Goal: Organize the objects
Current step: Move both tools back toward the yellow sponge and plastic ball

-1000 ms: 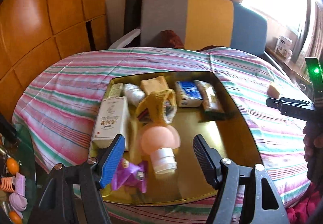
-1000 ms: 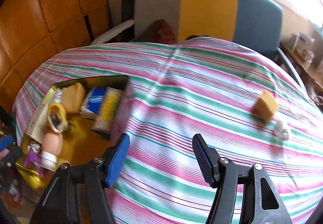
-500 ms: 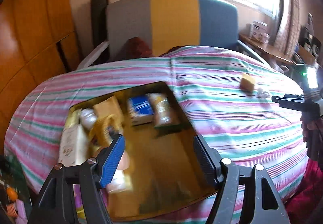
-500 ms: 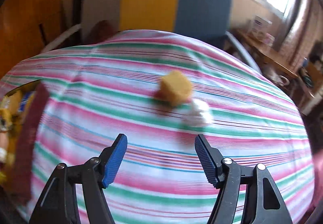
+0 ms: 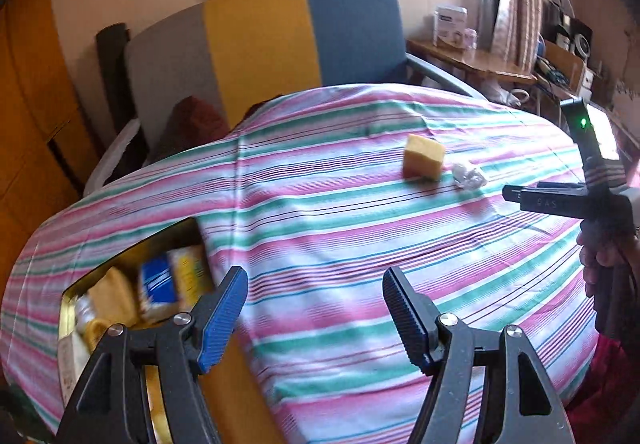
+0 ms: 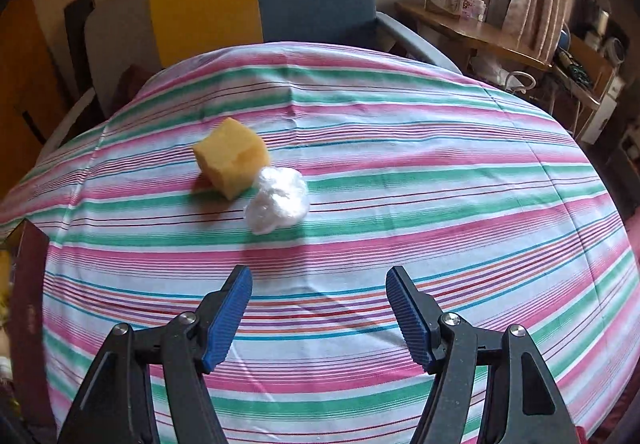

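Yellow sponge cube (image 5: pixel 423 162) is seen in the left wrist view resting on the pink, green and white striped tablecloth (image 5: pixel 340 228), with a crumpled ball of clear plastic wrap (image 5: pixel 468 177) just to the right of the cube. A gold metal tray (image 5: pixel 188 232) holding blurred packets is sunk into the cloth well to the lower left of the cube. The left gripper (image 5: pixel 314 308) is held with its blue-padded jaws spread apart and nothing between them, nearer the camera than the cube. The right gripper (image 5: pixel 560 198) is seen side-on to the right of the cube. In the right wrist view the cube (image 6: pixel 231 161) touches the plastic ball (image 6: pixel 278 200), and the right gripper (image 6: pixel 318 310), with its jaws parted and empty over bare cloth (image 6: pixel 440 204), is held below and right of the cube.
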Demonstrator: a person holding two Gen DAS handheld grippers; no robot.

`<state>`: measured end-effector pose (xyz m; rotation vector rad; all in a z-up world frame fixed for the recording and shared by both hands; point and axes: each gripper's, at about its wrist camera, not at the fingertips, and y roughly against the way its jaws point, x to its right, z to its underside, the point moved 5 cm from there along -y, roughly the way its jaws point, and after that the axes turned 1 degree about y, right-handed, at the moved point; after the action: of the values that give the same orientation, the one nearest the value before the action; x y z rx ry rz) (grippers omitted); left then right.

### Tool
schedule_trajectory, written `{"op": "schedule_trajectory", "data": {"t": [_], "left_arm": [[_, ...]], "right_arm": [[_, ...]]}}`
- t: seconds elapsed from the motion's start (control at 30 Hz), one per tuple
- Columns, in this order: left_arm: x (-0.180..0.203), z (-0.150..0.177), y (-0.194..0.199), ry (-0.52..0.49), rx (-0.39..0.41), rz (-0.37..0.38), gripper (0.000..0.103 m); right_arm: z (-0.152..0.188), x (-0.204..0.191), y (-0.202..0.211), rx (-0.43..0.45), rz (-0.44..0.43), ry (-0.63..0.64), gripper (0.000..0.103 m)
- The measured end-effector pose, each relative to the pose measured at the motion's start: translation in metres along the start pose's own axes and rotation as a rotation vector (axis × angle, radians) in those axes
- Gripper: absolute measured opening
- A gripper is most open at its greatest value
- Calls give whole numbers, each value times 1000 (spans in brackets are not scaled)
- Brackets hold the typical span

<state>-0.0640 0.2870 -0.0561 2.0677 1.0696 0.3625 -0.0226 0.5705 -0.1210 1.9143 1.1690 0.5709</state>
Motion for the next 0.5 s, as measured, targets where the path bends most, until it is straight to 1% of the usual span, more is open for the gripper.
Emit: {"op": "schedule_trajectory", "data": {"t": [0.07, 0.17, 0.5], "left_arm": [[10, -4, -7, -15, -9, 8, 71], [23, -9, -18, -40, -20, 14, 71], [44, -14, -40, -74, -54, 37, 71]], "right_arm": [[1, 0, 1, -2, -3, -10, 73], [0, 5, 0, -9, 0, -29, 73], [-1, 17, -3, -34, -2, -89, 76]]}}
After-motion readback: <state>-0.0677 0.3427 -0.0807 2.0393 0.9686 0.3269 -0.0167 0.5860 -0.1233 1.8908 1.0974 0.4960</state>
